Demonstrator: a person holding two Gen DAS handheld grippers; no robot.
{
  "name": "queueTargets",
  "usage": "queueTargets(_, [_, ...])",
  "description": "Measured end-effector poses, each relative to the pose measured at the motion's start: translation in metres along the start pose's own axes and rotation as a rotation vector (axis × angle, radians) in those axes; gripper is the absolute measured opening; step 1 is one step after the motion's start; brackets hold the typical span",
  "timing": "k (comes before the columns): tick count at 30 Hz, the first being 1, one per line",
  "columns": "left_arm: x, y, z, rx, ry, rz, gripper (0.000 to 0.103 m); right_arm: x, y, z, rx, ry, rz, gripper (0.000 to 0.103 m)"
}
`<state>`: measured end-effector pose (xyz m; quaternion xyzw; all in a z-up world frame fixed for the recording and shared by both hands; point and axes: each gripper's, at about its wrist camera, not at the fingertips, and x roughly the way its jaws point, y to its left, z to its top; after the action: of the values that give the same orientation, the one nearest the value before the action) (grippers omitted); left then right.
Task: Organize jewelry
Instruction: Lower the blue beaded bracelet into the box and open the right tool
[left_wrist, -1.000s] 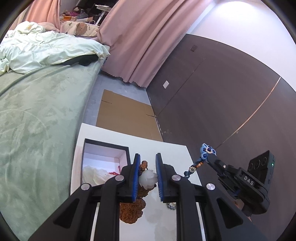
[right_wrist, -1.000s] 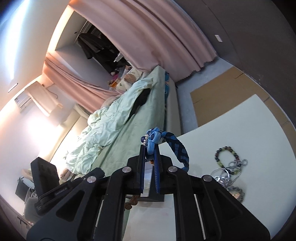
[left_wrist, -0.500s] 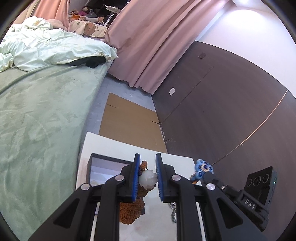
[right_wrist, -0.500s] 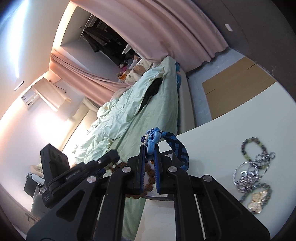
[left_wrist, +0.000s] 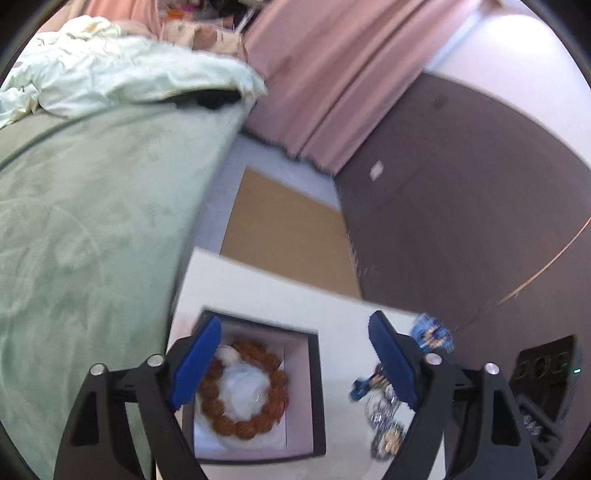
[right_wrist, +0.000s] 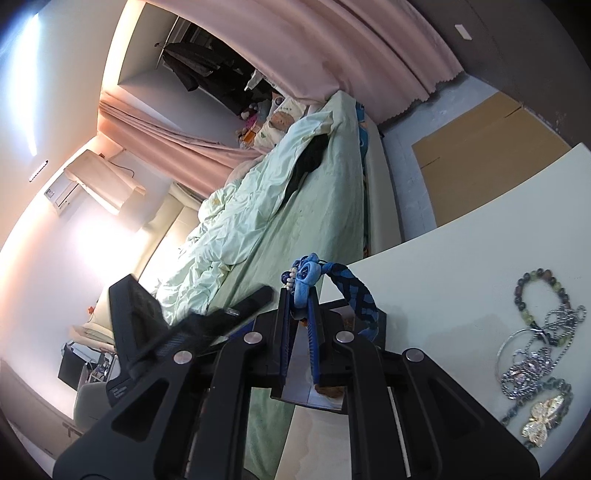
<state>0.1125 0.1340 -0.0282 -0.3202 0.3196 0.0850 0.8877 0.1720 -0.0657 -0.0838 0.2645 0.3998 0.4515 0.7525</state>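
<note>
Your left gripper (left_wrist: 291, 363) has just been opening: its jaws, pinching the brown bead bracelet (left_wrist: 243, 391) a moment ago, now stand spread with nothing pressed between them, and the bracelet lies coiled in the black box (left_wrist: 314, 391) at the lower middle of the left wrist view. That piece looks stowed. To the right, your right gripper (right_wrist: 300, 321) pinches the blue braided bracelet (right_wrist: 354, 295), jaws nearly together, above the white table (right_wrist: 443, 266); the remaining jewelry pile (right_wrist: 535, 354) waits at right.
</note>
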Motion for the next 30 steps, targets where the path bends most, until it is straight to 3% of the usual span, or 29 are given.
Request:
queueTargets(13, [-0.016,0.022,0.012,-0.036,-0.040,0.052,0.084,0.044,0.011,-0.013,-0.011,0.102,0.063,0.011])
queueTargets(17, [-0.022,0.031,0.014,-0.056,-0.045,0.071,0.088,0.056,0.009,-0.019,0.012,0.167,0.023,0.047])
queueTargets(20, [-0.026,0.033,0.012,-0.060,-0.046,0.077,0.089,0.045,0.006,-0.018,0.009,0.133,-0.011,0.064])
queueTargets(30, [-0.028,0.014,-0.004,-0.011,-0.027,0.078,0.091,0.003,-0.001,-0.010,0.021,0.061,-0.079,0.068])
